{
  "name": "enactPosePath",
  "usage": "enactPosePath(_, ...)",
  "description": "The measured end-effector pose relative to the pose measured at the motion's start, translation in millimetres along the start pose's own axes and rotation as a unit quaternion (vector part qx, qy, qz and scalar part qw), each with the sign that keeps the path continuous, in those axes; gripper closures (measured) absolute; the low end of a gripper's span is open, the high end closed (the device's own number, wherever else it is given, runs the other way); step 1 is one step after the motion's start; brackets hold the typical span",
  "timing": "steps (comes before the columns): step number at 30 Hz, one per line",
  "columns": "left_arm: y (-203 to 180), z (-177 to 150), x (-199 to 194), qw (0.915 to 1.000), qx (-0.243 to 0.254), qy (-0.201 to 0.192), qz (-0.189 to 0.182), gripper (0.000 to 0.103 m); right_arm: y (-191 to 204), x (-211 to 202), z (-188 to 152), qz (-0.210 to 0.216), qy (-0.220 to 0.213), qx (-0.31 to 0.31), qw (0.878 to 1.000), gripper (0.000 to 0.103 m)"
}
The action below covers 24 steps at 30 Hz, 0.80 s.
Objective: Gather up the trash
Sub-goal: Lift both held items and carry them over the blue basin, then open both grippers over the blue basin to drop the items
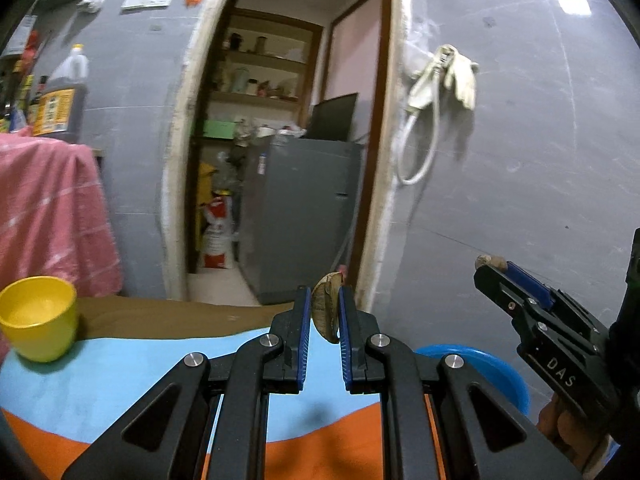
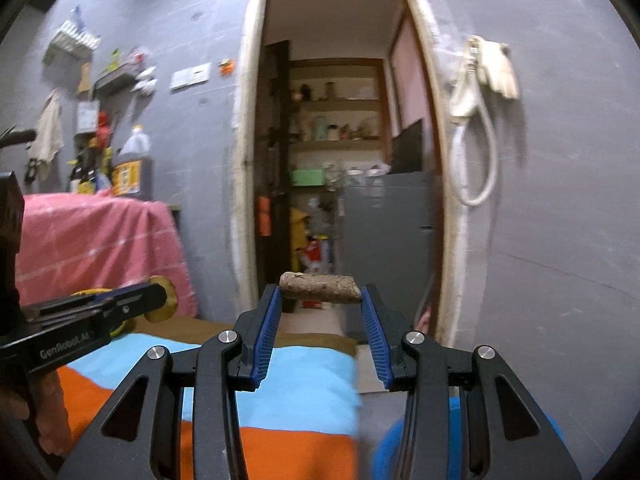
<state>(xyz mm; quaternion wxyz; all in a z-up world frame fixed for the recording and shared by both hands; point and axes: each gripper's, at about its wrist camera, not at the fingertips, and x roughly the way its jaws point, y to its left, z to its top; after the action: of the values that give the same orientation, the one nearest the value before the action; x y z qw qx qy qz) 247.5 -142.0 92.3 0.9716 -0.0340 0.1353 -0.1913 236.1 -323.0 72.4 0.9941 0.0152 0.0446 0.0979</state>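
My left gripper [image 1: 325,300] is shut on a dry brown leaf [image 1: 326,310], held upright between its blue pads above the table's far edge. From the right wrist view the same gripper [image 2: 160,298] enters from the left with the leaf [image 2: 166,300] at its tip. My right gripper [image 2: 320,296] is shut on a short brown stick [image 2: 319,287], held crosswise between the fingertips. It also appears at the right of the left wrist view [image 1: 494,266], with the stick [image 1: 491,261] at its tip. Both grippers are raised and point toward a doorway.
A yellow cup [image 1: 38,316] stands at the table's left on a blue and orange cloth [image 1: 120,380]. A blue bin [image 1: 486,370] sits low at the right beyond the table. A pink cloth [image 1: 48,208] covers furniture on the left. A grey cabinet [image 1: 300,216] fills the doorway.
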Motion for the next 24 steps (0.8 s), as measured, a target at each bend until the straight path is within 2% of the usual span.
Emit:
enactPosePath(11, -68.6, -6.8, 59.7, 0.9959, 0.002, 0.062, -0.066, 0.092, -83.1, -15.1, -16.8, -0.084, 0.033, 0.057, 0.994, 0.064)
enactPosePath(17, -98.3, -18.1, 93.1, 0.9893, 0.004, 0.112, -0.093, 0.092, -117.9, -14.6, -26.7, -0.115, 0.066, 0.097, 0.986, 0.064)
enactPosePath(24, -113.6, -36.6, 127.9, 0.9767, -0.007, 0.183, -0.112, 0.092, -147.6, -11.0, -39.0, -0.132, 0.102, 0.143, 0.975, 0.063)
